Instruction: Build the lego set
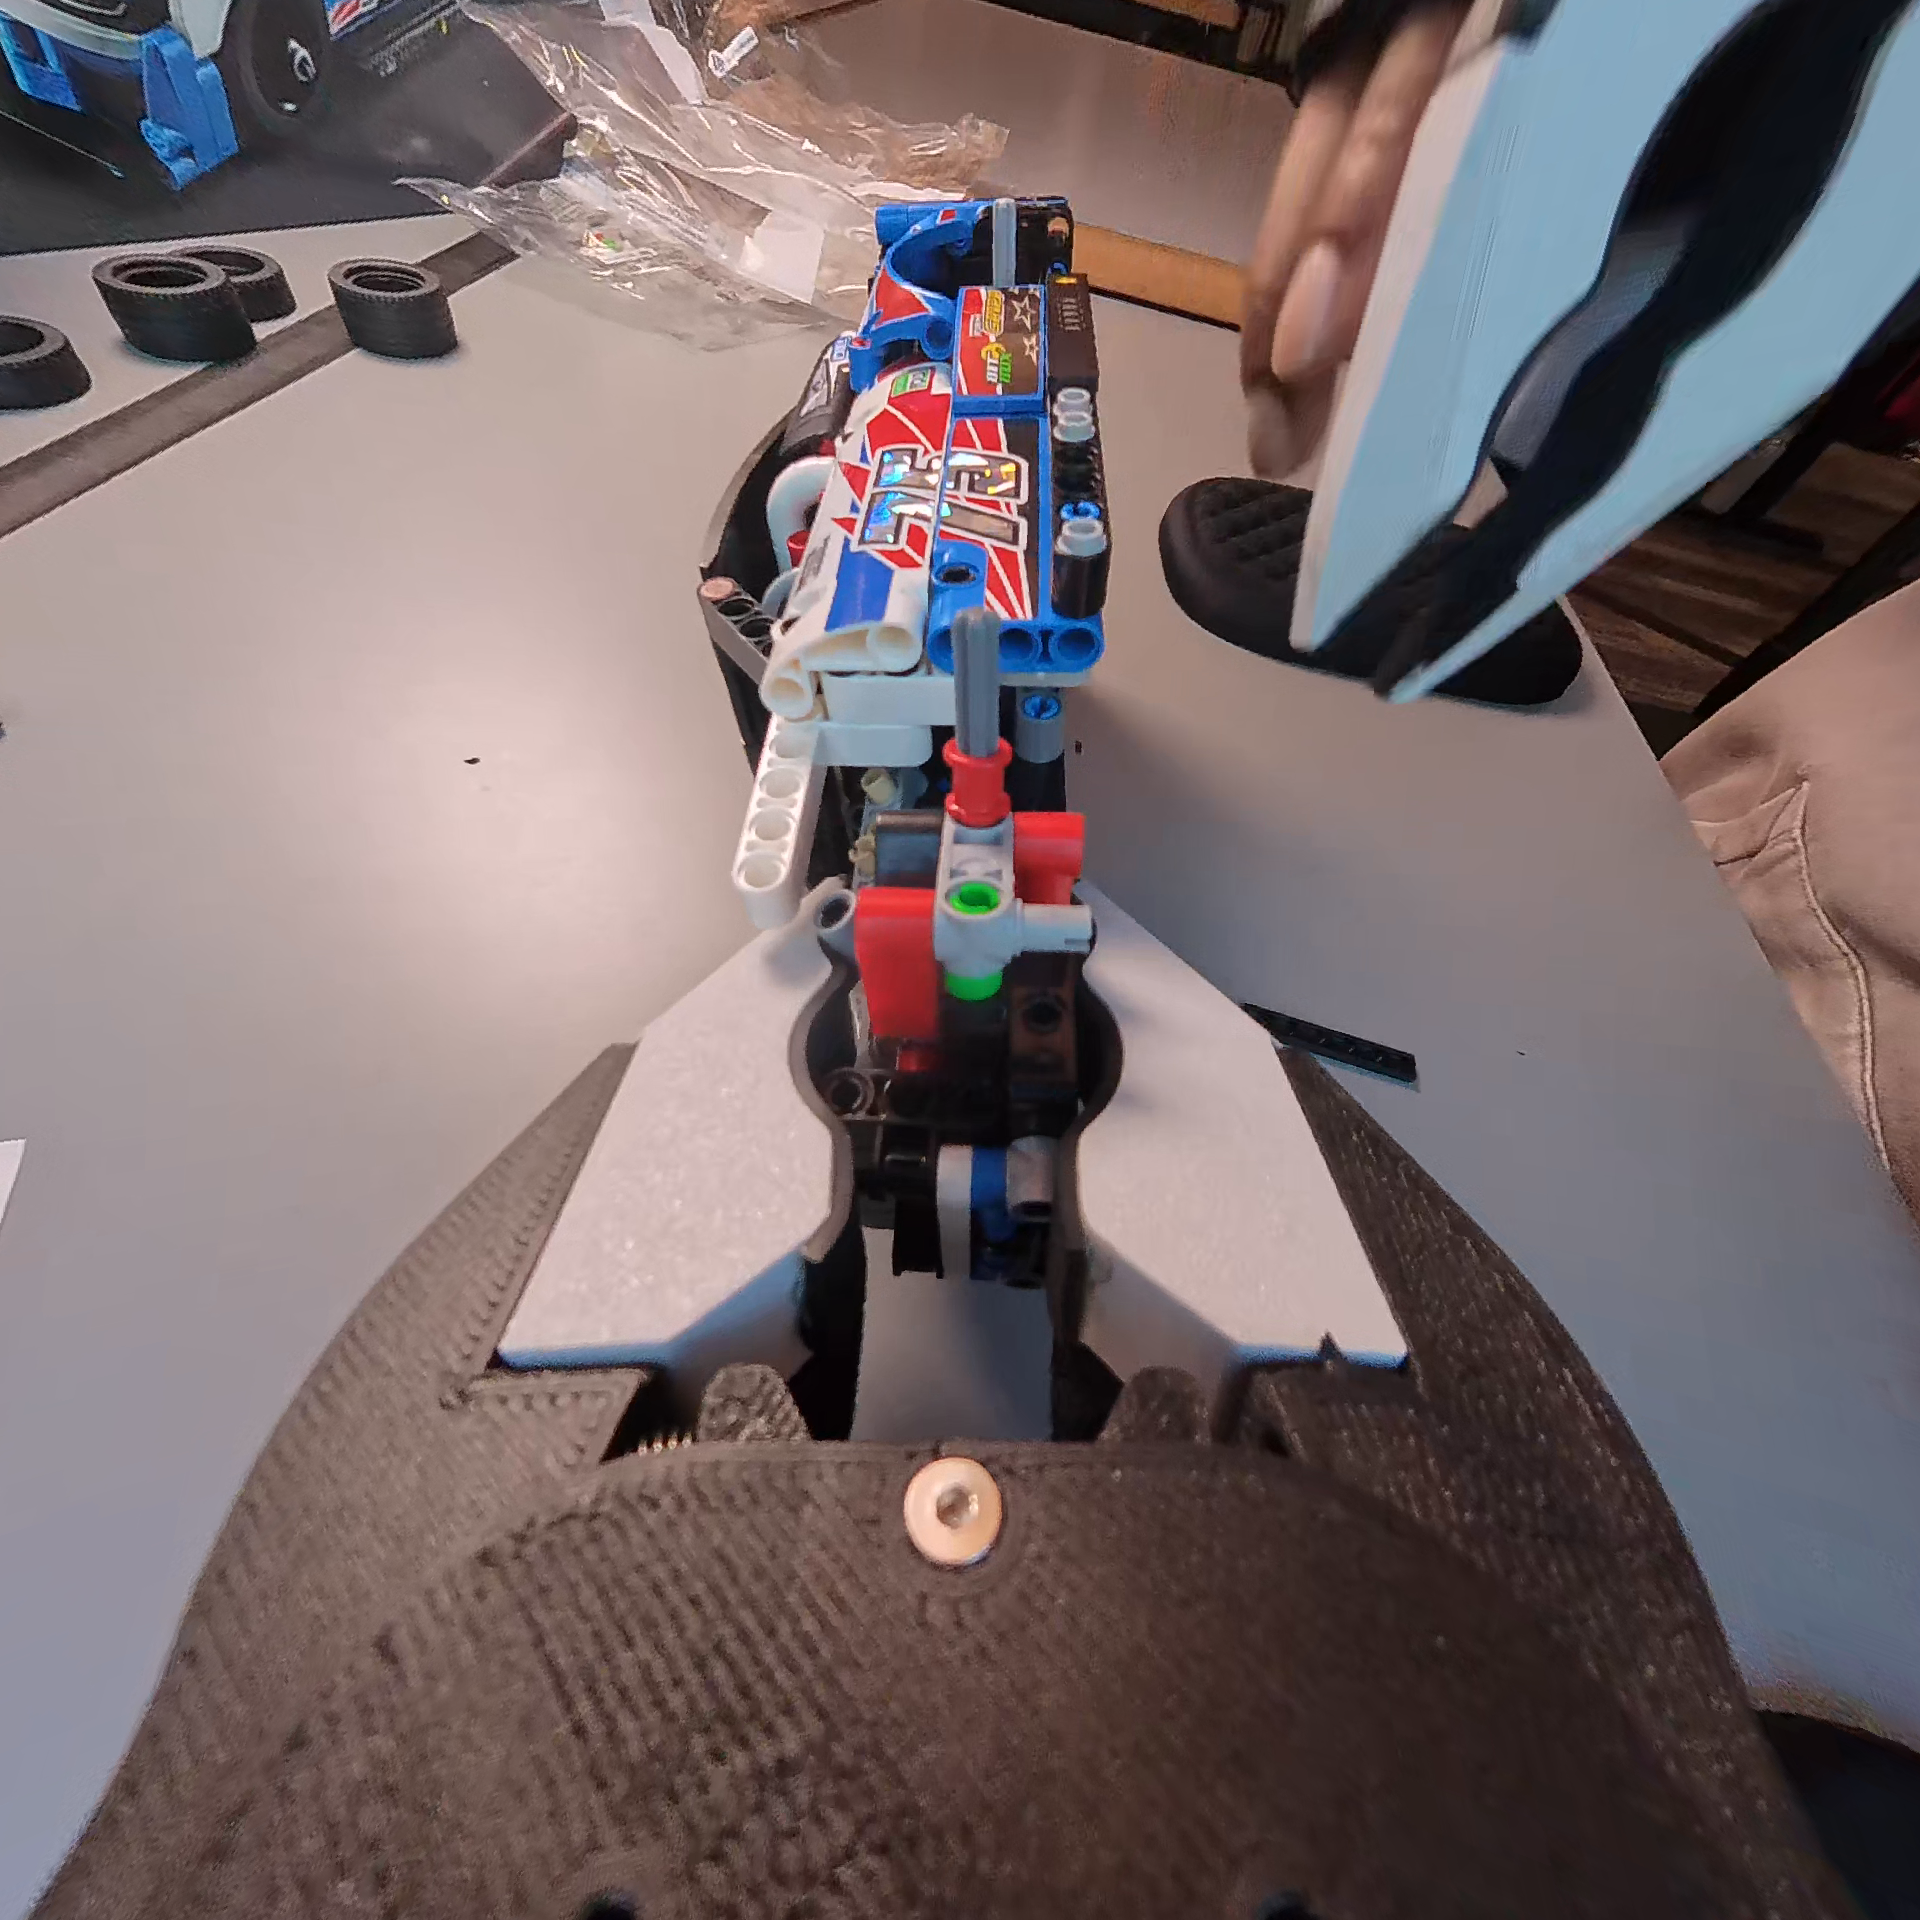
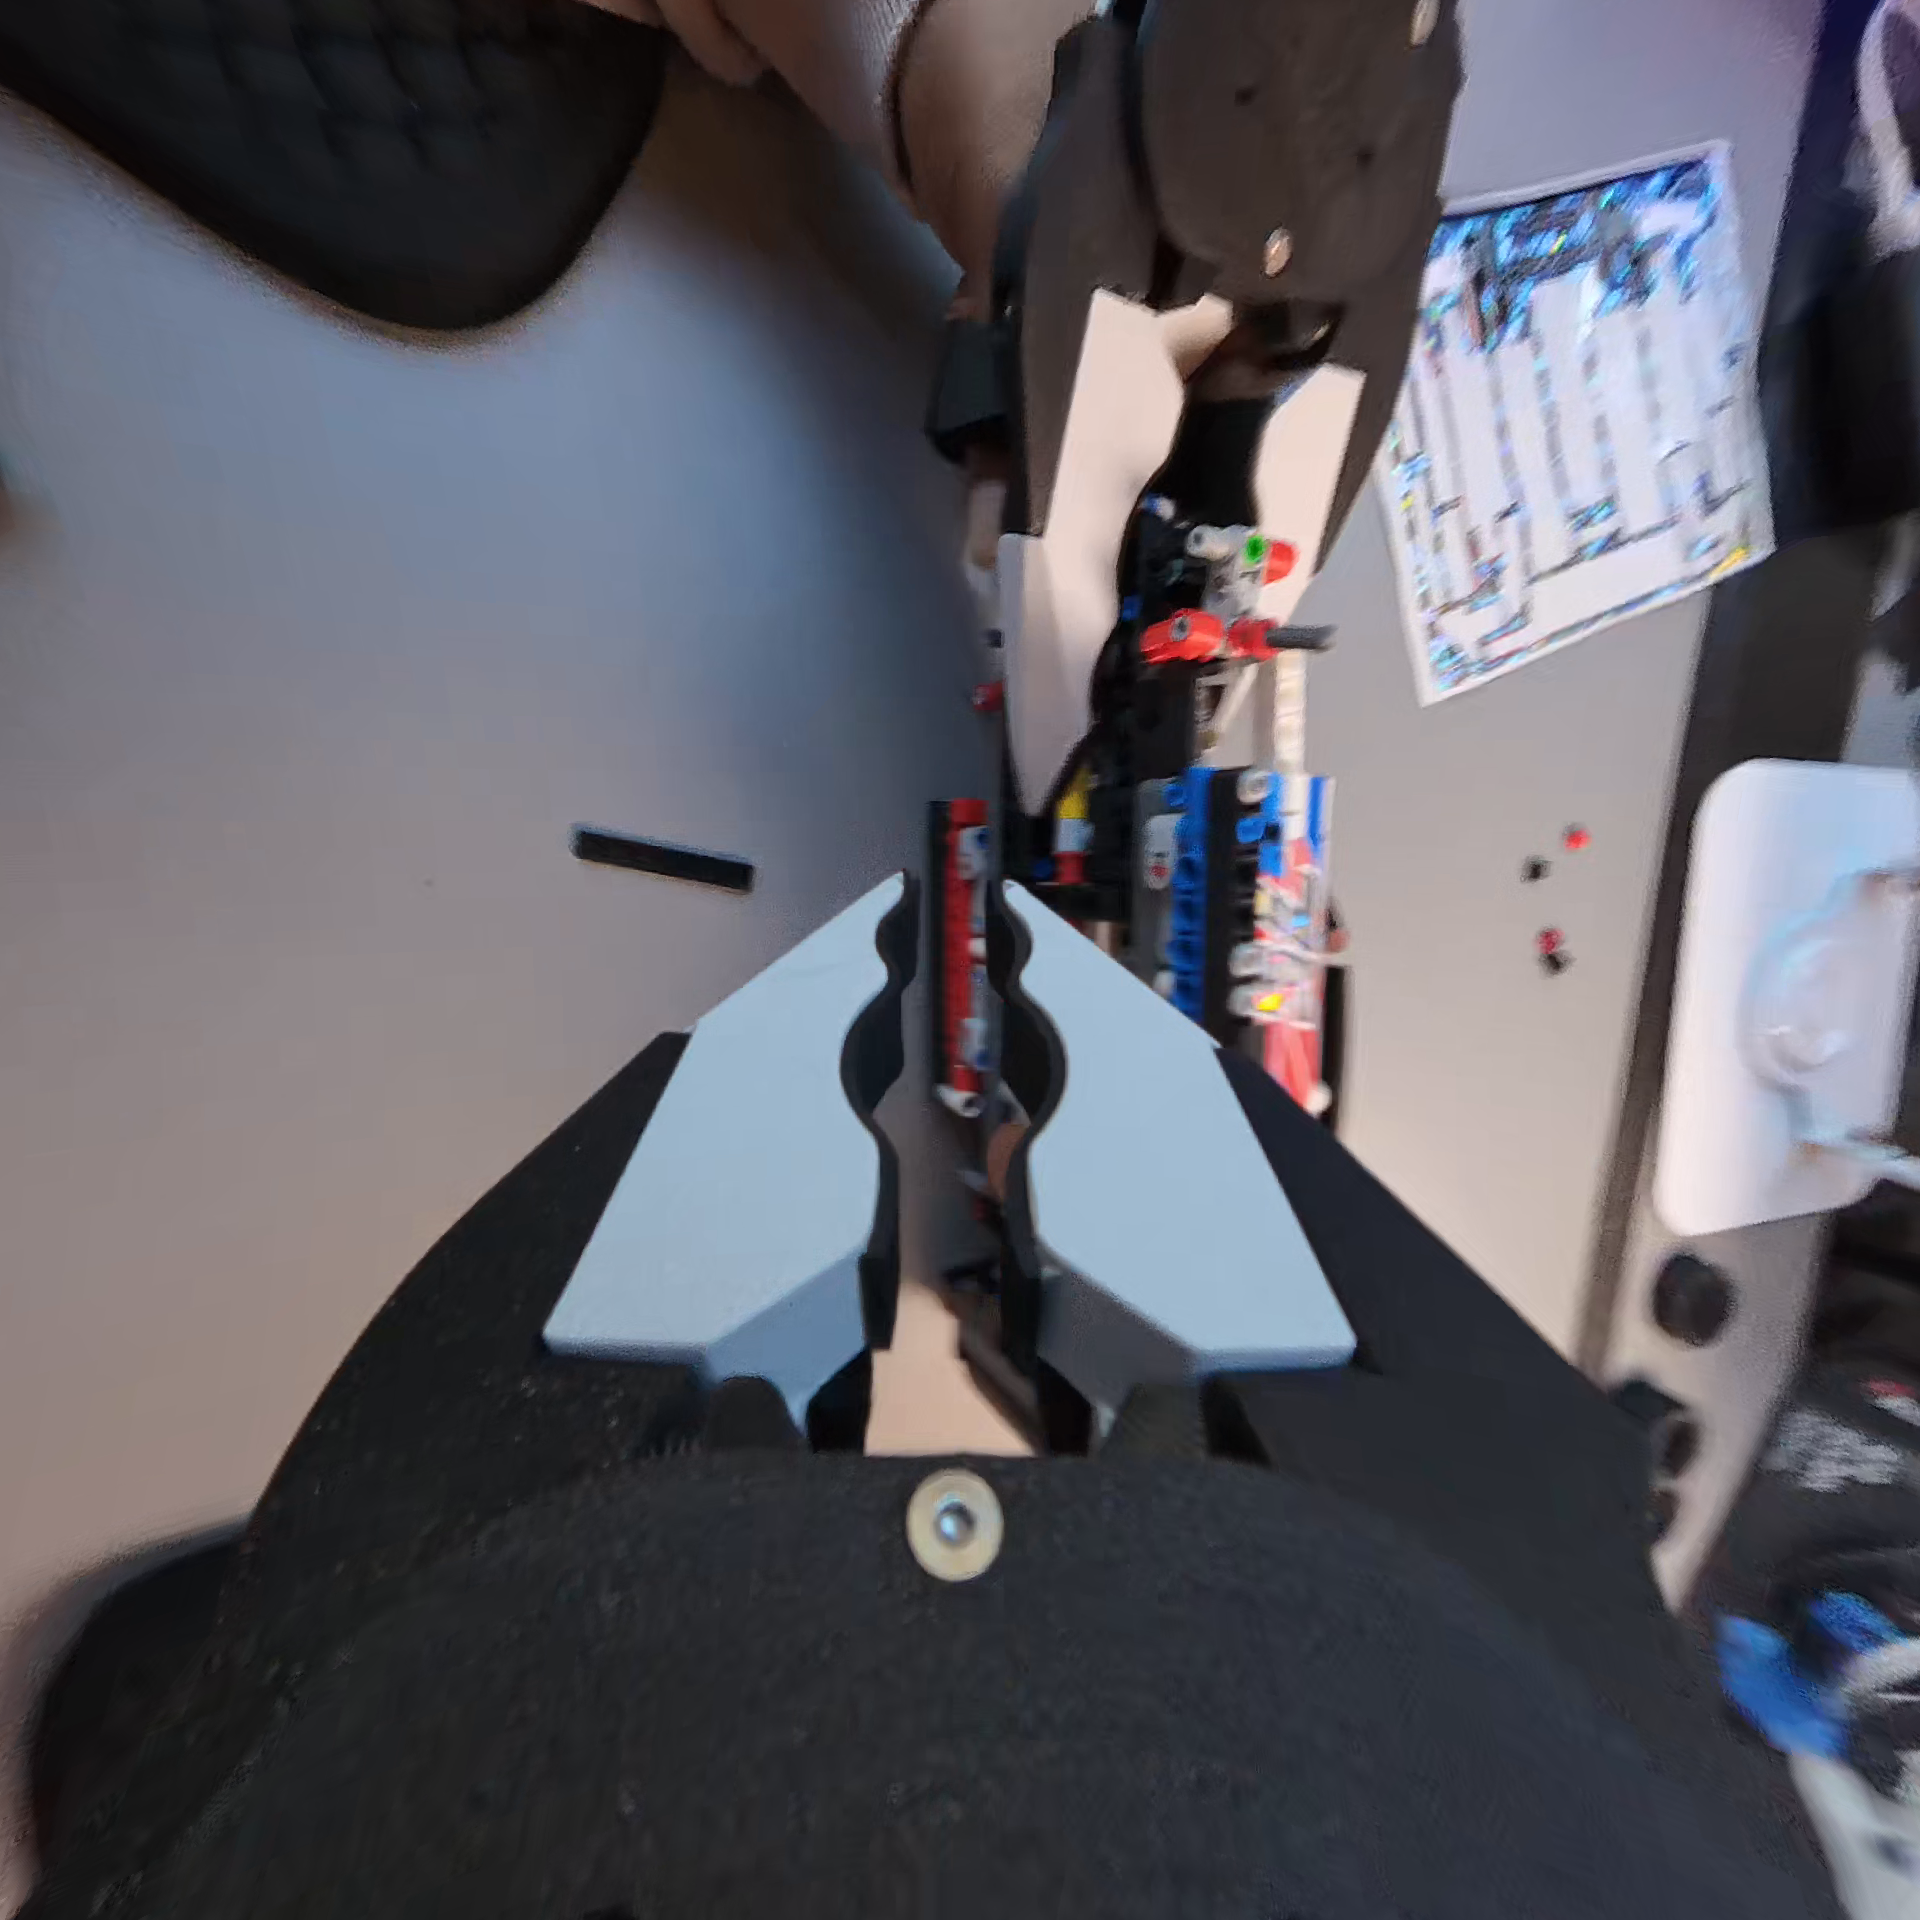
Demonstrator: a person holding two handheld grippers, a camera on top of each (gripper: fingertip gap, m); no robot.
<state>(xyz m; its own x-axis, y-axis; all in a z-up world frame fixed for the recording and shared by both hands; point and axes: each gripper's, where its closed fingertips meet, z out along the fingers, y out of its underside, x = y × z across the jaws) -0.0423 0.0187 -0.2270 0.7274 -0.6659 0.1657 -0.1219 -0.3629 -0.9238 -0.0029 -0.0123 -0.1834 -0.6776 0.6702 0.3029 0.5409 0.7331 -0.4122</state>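
1. Two tongs at work. Left tongs [image 1: 940, 925] clamped on the dark end of the model [image 1: 935, 499], which is held on edge and stretches away over the grey table [image 1: 364, 779].
2. Right tongs [image 2: 956, 888] almost closed, leaving only a narrow slit. Red-and-black strip [image 2: 961, 956] showing in that slit; too blurred to tell whether gripped or merely lying behind.
3. From the left wrist view, right tongs up at the right of the model and apart from it, with a hand [image 1: 1309, 260] on them.
4. One model: blue, white and black beams, red and grey joints with one green pin near the gripped end. Several printed stickers along its upper side, bearing figures, stars and small logos.
5. One black beam [image 1: 1330, 1039] flat on the table, just right of the left tongs.
6. Four black tyres [image 1: 171, 307] in a loose group at the far left.
7. One crumpled clear bag [image 1: 707, 208] beyond the model, and one printed box [image 1: 156, 83] showing a blue car in the far corner.
8. One printed sheet [image 2: 1579, 416] and three small red and black bits [image 2: 1550, 951] on the table in the right wrist view.
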